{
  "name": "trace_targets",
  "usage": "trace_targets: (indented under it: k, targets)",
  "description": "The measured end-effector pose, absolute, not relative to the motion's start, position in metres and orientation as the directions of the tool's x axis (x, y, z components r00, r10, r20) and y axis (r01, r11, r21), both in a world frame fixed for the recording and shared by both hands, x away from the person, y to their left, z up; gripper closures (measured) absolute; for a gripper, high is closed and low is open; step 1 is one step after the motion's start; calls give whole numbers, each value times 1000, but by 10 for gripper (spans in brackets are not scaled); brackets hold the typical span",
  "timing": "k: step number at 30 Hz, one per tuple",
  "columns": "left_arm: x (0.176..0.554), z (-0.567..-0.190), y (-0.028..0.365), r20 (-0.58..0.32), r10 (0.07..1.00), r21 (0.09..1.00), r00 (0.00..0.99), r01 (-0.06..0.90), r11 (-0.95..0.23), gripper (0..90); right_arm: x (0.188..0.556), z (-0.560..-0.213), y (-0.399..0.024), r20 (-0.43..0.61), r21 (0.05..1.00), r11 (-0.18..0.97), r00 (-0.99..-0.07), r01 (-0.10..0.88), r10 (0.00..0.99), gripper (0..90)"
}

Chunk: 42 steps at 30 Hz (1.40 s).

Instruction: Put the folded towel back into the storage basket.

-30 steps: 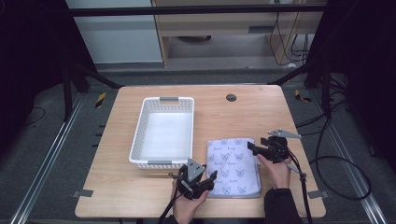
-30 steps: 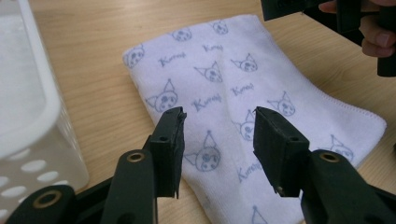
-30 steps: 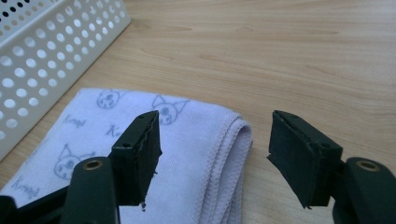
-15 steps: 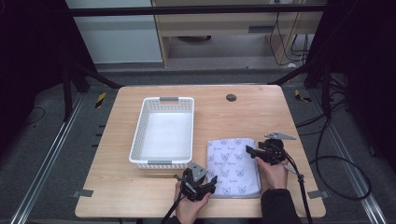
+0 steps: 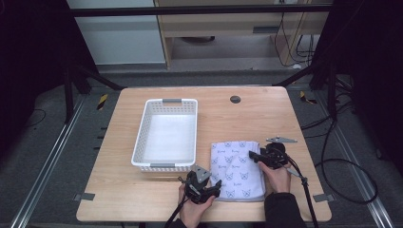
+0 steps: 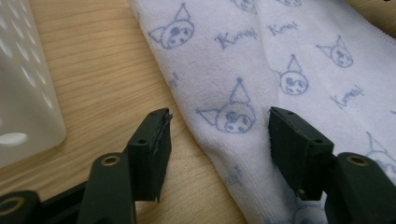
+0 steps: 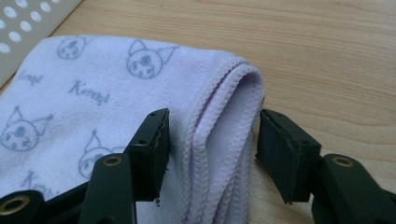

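Evidently a grasp on the folded towel is being set up, probably so that it can be lifted toward the white basket just beside it on the wooden table. The towel is laid flat at the near right of the table. The left gripper is held with its jaws wide apart, straddling the towel's near left edge; one jaw is placed over bare wood, the other over cloth. The right gripper is likewise spread, its jaws set either side of the stitched, layered right edge. Nothing is clamped yet. Next, both pairs of jaws would need to be closed on all layers before any lift.
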<state>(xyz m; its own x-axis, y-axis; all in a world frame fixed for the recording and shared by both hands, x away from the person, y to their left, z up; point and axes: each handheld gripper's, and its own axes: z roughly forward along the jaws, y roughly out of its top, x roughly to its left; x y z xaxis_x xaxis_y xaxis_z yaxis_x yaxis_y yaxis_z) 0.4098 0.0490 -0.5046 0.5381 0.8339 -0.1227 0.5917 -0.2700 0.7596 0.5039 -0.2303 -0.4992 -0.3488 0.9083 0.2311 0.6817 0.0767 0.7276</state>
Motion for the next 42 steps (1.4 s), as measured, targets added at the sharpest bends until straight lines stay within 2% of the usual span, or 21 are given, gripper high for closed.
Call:
trace_targets:
  k: [11, 16, 23, 28, 34, 42]
  targets:
    - [411, -505, 46, -115, 832, 753, 542, 594, -283, 365, 506, -502, -231, 242, 716, 73, -345, 694, 907, 433]
    - [410, -505, 45, -128, 833, 753, 539, 599, -272, 419, 506, -503, -232, 270, 713, 65, -360, 698, 893, 536]
    - [410, -504, 42, -168, 828, 745, 536, 619, -249, 555, 505, -503, -231, 333, 692, 21, -346, 721, 877, 664]
    - [411, -505, 44, -225, 812, 744, 539, 633, -214, 670, 503, -502, -228, 331, 699, 12, -339, 715, 881, 737]
    - [408, -505, 45, -230, 812, 760, 536, 620, -194, 741, 500, -498, -227, 329, 710, 1, -333, 704, 883, 751]
    - [408, -495, 50, -239, 799, 782, 552, 597, -178, 780, 492, -482, -228, 329, 750, -8, -363, 661, 872, 753]
